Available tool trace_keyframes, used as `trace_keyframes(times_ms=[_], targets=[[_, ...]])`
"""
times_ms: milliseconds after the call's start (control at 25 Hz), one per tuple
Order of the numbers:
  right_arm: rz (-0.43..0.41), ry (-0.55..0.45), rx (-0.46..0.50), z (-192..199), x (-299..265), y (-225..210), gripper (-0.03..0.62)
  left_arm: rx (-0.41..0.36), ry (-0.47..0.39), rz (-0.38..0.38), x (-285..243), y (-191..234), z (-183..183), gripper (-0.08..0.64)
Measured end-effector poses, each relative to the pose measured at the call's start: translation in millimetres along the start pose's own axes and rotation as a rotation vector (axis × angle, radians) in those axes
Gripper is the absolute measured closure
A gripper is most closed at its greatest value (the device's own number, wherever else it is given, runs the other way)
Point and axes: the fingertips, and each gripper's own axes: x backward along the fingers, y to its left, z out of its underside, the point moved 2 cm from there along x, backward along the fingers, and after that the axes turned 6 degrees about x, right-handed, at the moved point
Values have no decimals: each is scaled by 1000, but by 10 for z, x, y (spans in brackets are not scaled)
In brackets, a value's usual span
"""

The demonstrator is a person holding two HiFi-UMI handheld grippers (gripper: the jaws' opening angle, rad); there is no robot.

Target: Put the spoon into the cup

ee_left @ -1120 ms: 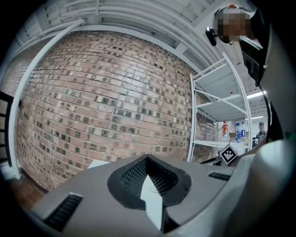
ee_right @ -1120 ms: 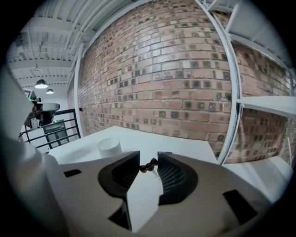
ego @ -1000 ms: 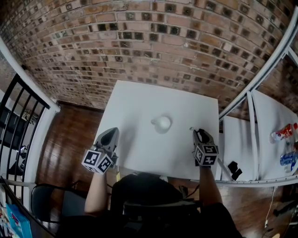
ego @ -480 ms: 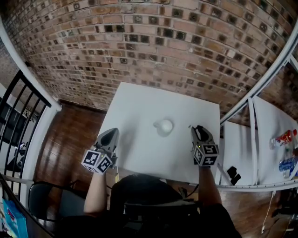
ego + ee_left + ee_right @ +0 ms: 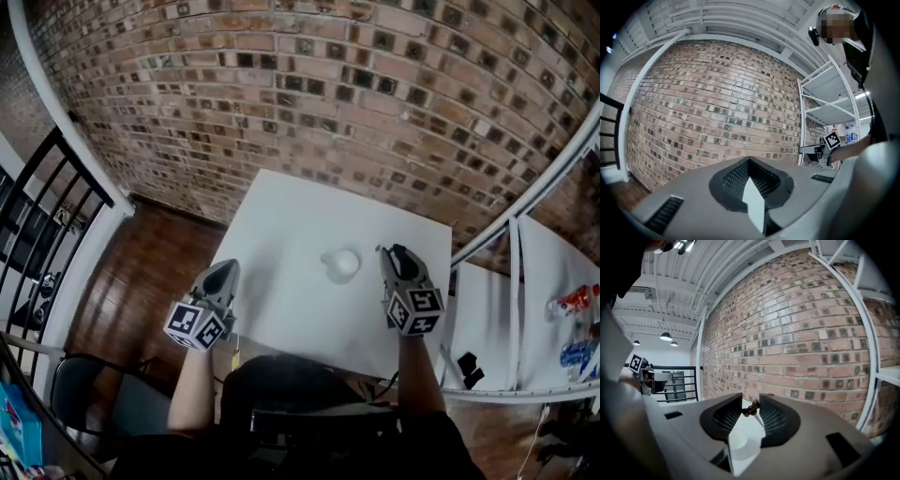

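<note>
**Spoon clamped in my right gripper, just right of the cup**

The brick wall fills the far side, well behind the cup. The white table spreads under the cup, which stands upright toward its right half.

My left gripper sits well left of the cup, at the table's near left edge. Its own view shows the jaws together at the tips with nothing between them.

My right gripper is just beside the cup on its right, pointing past it toward the wall. Its jaws are clamped on the spoon. I see the dark beaded end pinched between the pads, with a pale shaft running down from it.

In the right gripper view the cup sits below the jaws, mouth up, nothing in it. The spoon is apart from the cup, not in it.
</note>
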Motion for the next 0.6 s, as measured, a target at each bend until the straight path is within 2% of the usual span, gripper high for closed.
trace_keyframes(times_ms=[320, 600], targets=[[-93, -41, 10, -209, -196, 303, 477, -8, -33, -55, 166, 133, -89, 557], [-168, -17, -10, -103, -345, 582, 477, -7, -33, -86, 262, 228, -95, 557]])
